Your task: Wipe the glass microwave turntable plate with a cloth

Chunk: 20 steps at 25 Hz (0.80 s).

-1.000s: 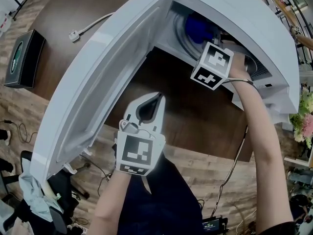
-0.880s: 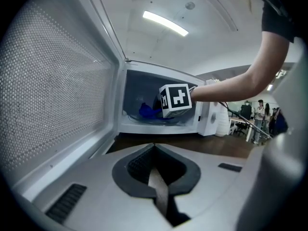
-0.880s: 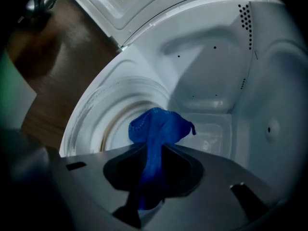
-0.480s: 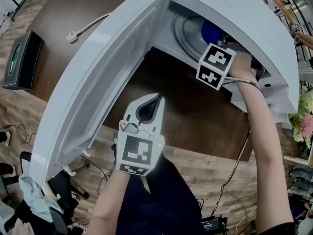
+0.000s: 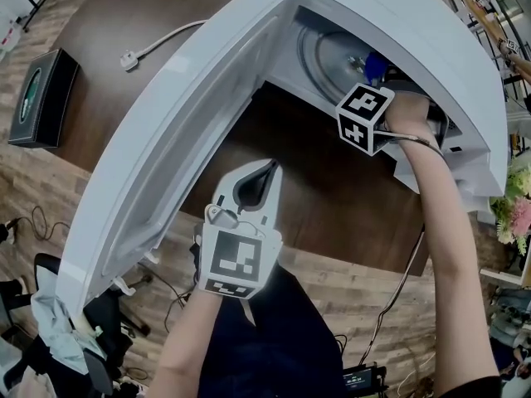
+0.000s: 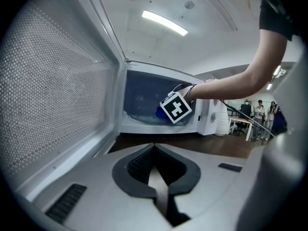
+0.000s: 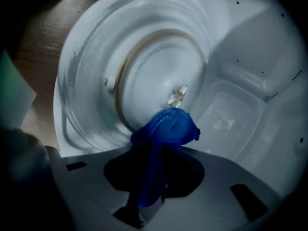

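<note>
The glass turntable plate point(image 7: 144, 66) sits on the floor of the open microwave point(image 5: 398, 23), which stands on the brown table point(image 5: 315, 189) with its door point(image 5: 166, 139) swung wide to the left. The right gripper point(image 7: 155, 153) reaches into the cavity, its jaws pinching a blue cloth point(image 7: 166, 129). The cloth's free end bunches into a wad just past the jaw tips.

What the next stroke turns on: the plate lies straight ahead of and below the right jaws, and the wad sits over the part of the plate nearest those jaws, near its raised inner ring. It looks to be pressing the glass, though contact is hard to confirm. Being round, the plate has no long axis to line up with.

The left gripper point(image 6: 154, 150) hangs outside, well apart from the cavity, jaws pressed together on nothing — so the right hand is clearly the nearer one.

No brand or legible writing shows; only the square marker patterns on the grippers' cubes.
</note>
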Tool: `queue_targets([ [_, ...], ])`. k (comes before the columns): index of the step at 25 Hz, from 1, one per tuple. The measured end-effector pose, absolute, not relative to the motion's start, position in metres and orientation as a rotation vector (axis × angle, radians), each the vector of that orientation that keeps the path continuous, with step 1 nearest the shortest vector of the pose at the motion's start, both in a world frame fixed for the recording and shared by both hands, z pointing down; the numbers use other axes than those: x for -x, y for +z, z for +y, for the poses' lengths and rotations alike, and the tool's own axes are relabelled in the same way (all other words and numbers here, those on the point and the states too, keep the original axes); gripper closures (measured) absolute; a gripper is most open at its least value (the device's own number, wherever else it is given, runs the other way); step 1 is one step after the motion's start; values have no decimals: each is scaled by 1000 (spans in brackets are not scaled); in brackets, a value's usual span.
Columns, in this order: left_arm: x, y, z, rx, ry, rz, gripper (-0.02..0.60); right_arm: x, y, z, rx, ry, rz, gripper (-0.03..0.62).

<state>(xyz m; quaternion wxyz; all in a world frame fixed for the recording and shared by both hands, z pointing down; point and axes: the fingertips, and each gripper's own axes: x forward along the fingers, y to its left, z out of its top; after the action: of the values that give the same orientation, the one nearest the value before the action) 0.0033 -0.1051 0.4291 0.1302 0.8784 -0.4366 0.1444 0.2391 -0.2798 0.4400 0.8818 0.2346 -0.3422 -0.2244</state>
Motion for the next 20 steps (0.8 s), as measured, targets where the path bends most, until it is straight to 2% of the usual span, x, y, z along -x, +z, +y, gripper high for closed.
queue_targets([
  [12, 5, 427, -104, -2549, 409, -1289, 577, -263, 441, -266, -329, -460, -532, 519],
  [20, 6, 429, -102, -2545, 416, -1291, 577, -242, 438, -281, -488, -475, -687, 508],
])
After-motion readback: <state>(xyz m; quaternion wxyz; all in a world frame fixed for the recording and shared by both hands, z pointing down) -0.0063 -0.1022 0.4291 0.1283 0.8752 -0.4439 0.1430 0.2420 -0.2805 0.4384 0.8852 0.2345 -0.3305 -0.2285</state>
